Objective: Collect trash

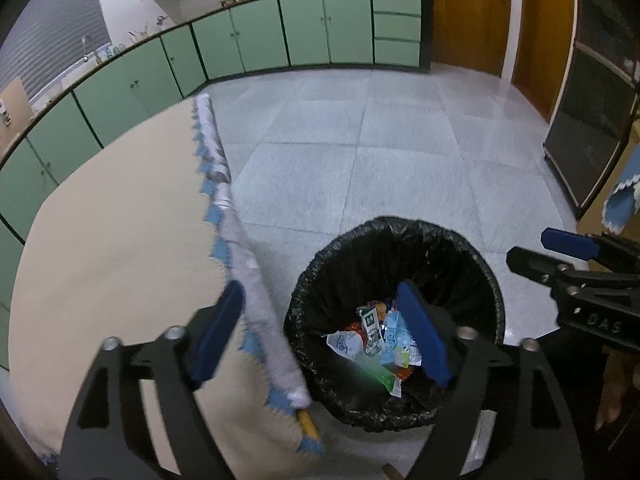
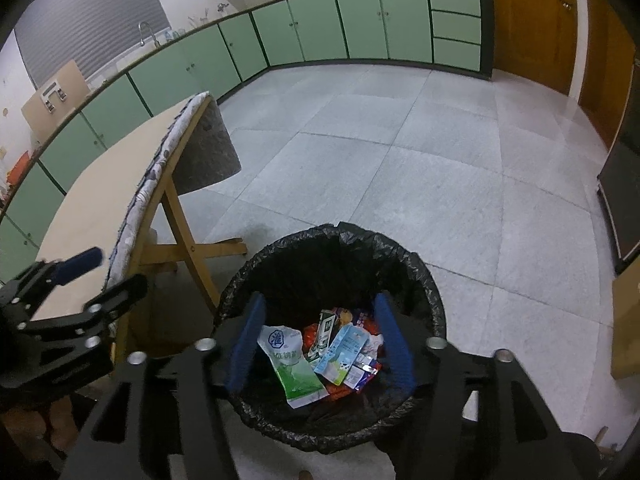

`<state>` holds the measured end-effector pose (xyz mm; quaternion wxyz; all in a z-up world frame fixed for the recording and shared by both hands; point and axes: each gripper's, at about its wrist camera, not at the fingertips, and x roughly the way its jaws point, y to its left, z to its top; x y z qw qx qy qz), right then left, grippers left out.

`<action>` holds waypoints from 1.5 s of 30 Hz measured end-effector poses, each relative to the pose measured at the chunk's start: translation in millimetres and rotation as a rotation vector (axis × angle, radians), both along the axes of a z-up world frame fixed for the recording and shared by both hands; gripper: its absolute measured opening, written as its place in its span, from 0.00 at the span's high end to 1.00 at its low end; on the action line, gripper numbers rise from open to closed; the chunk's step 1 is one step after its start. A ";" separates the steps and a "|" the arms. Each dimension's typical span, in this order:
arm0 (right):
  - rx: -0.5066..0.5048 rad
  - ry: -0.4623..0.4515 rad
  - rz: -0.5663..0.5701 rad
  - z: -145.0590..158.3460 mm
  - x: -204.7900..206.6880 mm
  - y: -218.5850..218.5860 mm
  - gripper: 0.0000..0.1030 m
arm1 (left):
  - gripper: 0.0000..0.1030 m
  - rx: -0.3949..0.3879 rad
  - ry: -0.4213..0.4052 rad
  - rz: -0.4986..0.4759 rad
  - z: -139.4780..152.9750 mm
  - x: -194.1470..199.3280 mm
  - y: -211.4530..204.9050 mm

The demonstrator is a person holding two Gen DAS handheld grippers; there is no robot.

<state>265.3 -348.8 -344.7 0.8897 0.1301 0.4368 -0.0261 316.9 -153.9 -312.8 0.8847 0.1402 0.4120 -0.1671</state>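
Note:
A round bin with a black liner (image 1: 460, 264) (image 2: 424, 280) stands on the floor beside the table. Inside lie several wrappers and cartons (image 1: 380, 340), among them a green and white pouch (image 2: 294, 368) and a light blue packet (image 2: 340, 350). My left gripper (image 1: 324, 340) is open and empty, straddling the table edge and the bin's left rim. My right gripper (image 2: 320, 344) is open and empty right above the bin opening. Each gripper shows in the other's view, the right one (image 1: 560, 256) and the left one (image 2: 96, 276).
A beige wooden table (image 1: 112, 240) (image 2: 100, 200) with a cloth with blue trim draped over its edge (image 1: 240, 240) stands left of the bin, on folding wooden legs (image 2: 180, 232). Green cabinets (image 1: 304, 28) line the far wall. Grey tiled floor (image 2: 400, 168) lies beyond the bin.

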 end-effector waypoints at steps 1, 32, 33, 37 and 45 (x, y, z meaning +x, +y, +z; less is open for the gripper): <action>-0.009 -0.004 -0.003 3.7 -2.1 2.4 0.30 | 0.13 -0.010 -0.008 0.004 4.6 -3.6 4.3; -0.416 -0.447 -0.162 254.3 -149.0 130.1 0.06 | 0.05 -0.251 -0.431 0.312 256.1 -202.0 168.1; -0.433 -0.478 -0.170 263.7 -158.7 133.9 0.06 | 0.05 -0.251 -0.438 0.313 261.4 -208.6 170.1; -0.455 -0.566 -0.197 287.9 -187.8 143.0 0.06 | 0.05 -0.255 -0.492 0.319 281.9 -231.9 173.0; -0.392 -0.661 -0.257 323.8 -226.8 140.6 0.06 | 0.05 -0.194 -0.612 0.442 323.8 -270.8 174.0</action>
